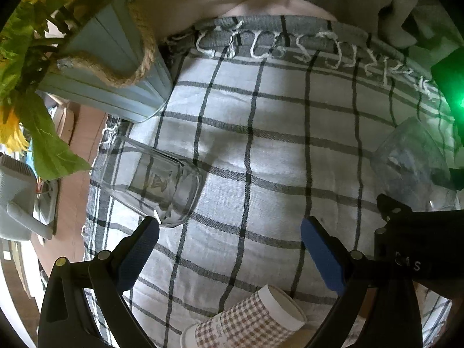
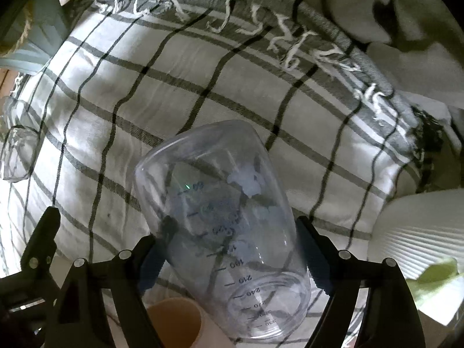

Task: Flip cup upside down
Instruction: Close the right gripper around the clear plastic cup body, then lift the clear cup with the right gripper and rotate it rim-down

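Note:
My right gripper [image 2: 229, 249] is shut on a clear plastic measuring cup [image 2: 220, 208] with printed volume marks. The cup is held tilted above the checked cloth [image 2: 145, 87], its closed base pointing away and its mouth toward the camera. The same cup [image 1: 411, 162] shows at the right edge of the left wrist view. My left gripper [image 1: 230, 226] is open and empty over the cloth [image 1: 261, 145]. A clear glass [image 1: 156, 185] lies on its side just beyond its left finger. A checked paper cup [image 1: 246, 319] lies on its side below the gripper.
A pale blue pot [image 1: 110, 66] with rope trim and sunflowers stands at the back left. A white watering can [image 1: 17, 203] sits at the left. A white ribbed object [image 2: 417, 261] is at the right. The paper cup's mouth [image 2: 174, 324] shows below the right gripper.

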